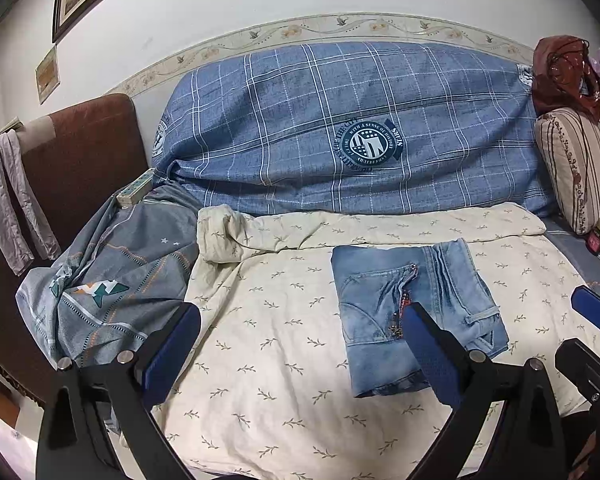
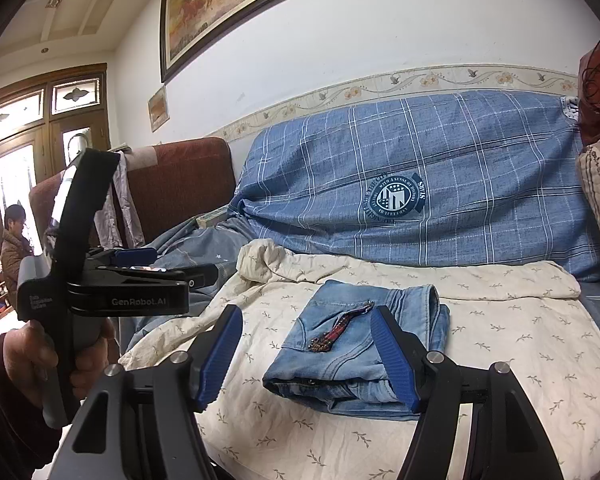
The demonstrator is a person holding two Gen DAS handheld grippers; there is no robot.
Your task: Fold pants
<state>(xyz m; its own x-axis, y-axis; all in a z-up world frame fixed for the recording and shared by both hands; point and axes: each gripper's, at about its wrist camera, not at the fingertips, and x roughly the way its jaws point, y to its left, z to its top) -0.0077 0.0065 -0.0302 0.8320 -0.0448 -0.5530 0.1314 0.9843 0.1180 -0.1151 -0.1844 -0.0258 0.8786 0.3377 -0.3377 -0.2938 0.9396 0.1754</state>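
Your left gripper (image 1: pixel 302 344) and right gripper (image 2: pixel 308 352) both stand wide open, holding nothing. The folded jeans (image 1: pixel 412 312) lie on the leaf-print cream sheet (image 1: pixel 260 320) just ahead of both, behind each gripper's right-hand finger.

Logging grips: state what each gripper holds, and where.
Nothing. The left gripper and right gripper are open, off the folded jeans.
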